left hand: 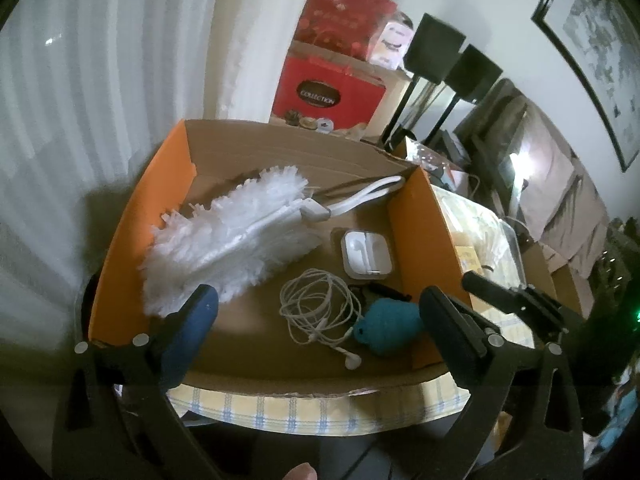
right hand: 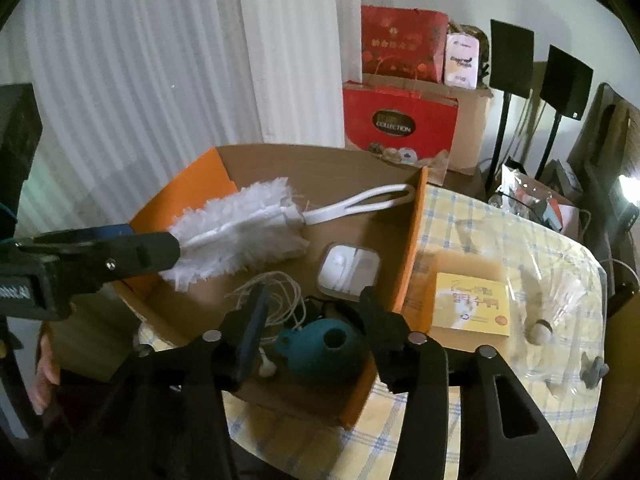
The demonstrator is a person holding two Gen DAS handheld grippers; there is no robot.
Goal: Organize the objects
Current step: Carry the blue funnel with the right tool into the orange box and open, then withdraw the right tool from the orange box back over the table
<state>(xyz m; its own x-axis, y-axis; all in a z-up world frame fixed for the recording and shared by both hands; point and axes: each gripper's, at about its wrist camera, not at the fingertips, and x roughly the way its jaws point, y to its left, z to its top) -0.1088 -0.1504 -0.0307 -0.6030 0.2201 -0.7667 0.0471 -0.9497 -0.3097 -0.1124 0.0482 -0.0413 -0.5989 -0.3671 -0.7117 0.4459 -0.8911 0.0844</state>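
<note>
Inside the cardboard box [left hand: 420, 216]: one duster [left hand: 224, 240], one earphone case [left hand: 366, 254], one cable [left hand: 316, 312], one teal toy [right hand: 320, 352]. Both the left gripper [left hand: 316, 320] and the right gripper [right hand: 310, 320] have their fingers apart and hold nothing.

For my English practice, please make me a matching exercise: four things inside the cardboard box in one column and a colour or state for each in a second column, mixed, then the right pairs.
Things:
1. duster
2. earphone cable
3. earphone case
4. round holder

Descriptions:
A. teal, with a hole in it
B. lying open, white inside
C. fluffy white head with a looped handle
D. thin, white, loosely coiled

Pairs: 1-C, 2-D, 3-B, 4-A
</note>
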